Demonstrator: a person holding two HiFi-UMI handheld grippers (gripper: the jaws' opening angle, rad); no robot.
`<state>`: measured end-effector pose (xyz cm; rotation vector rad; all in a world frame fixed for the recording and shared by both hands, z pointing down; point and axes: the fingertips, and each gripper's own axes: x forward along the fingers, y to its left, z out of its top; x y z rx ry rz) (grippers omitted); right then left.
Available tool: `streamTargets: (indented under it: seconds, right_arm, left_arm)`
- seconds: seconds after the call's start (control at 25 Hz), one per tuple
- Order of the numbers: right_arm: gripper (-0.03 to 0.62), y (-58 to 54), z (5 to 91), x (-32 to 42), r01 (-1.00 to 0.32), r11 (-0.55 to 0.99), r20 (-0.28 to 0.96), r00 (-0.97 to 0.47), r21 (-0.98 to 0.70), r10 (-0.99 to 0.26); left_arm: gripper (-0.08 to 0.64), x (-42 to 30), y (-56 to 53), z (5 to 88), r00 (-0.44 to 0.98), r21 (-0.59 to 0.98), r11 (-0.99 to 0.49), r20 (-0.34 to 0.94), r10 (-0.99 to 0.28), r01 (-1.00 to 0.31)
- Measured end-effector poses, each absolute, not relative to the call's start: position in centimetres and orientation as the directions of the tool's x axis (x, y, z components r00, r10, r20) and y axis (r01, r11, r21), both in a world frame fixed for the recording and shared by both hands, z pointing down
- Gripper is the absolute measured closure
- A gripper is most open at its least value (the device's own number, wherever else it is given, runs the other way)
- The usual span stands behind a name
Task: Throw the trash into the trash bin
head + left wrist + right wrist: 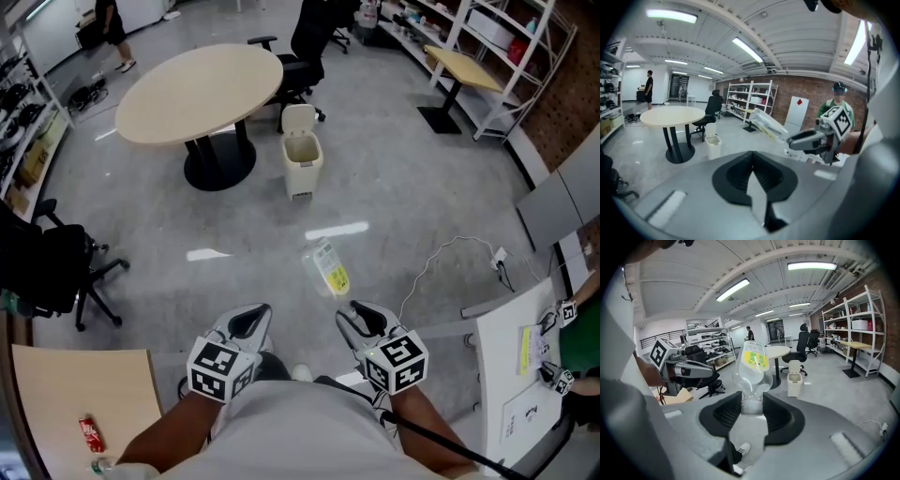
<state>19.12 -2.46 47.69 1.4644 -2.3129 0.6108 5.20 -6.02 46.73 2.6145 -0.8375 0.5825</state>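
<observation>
A clear plastic bottle with a yellow label sticks out forward from my right gripper, over the grey floor. In the right gripper view the jaws are shut on the neck of the bottle and its body points up and ahead. My left gripper hangs beside it, shut with nothing between its fingers; its pads meet at the tip. The white trash bin stands ahead on the floor with its lid raised, next to the round table. It also shows as the bin past the bottle.
A round beige table on a black foot stands left of the bin, with black office chairs behind. Another black chair is at the left. A white cable lies on the floor at right. Desks flank me; shelves line the far wall.
</observation>
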Motion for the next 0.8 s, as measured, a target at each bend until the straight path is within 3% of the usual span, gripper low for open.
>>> streamTargets:
  seconds: [0.8]
  right_arm:
    - [0.457, -12.1, 48.1, 13.9, -0.939, 0.278, 0.535, -0.343, -0.201, -0.772]
  left_arm:
    - [0.552, 1.5, -17.2, 46.1, 0.804, 0.233, -0.816, 0.445, -0.395, -0.529]
